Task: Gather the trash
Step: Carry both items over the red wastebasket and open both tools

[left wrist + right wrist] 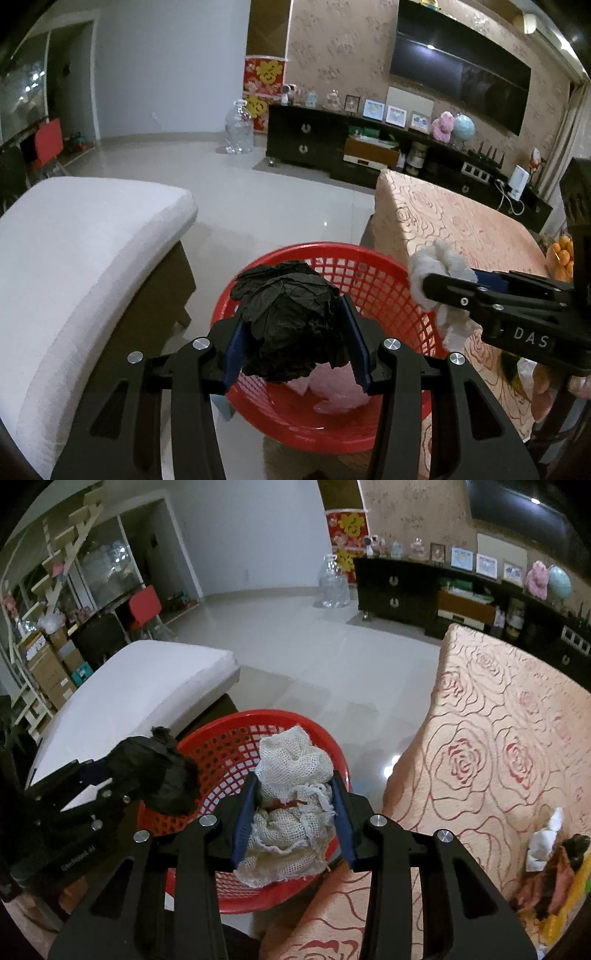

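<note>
My left gripper point(293, 332) is shut on a crumpled black paper ball point(284, 291), holding it above the red plastic basket point(369, 288). The basket stands on the floor with some pale pink plastic point(332, 391) inside. My right gripper point(295, 786) is shut on a wad of white mesh cloth point(291, 757), held over the near right part of the basket point(221, 753). The left wrist view shows the right gripper point(443, 284) with that wad point(439, 262) at the basket's right rim. In the right wrist view, the left gripper point(110, 775) and its black ball point(166, 775) hang at the left rim.
A white cushioned bench point(74, 258) stands left of the basket. A table with a rose-patterned cloth point(498, 738) is on the right, with a white tissue point(543, 842) and other clutter near its edge. Oranges point(561, 258) lie further along. Tiled floor stretches beyond to a dark cabinet point(314, 140).
</note>
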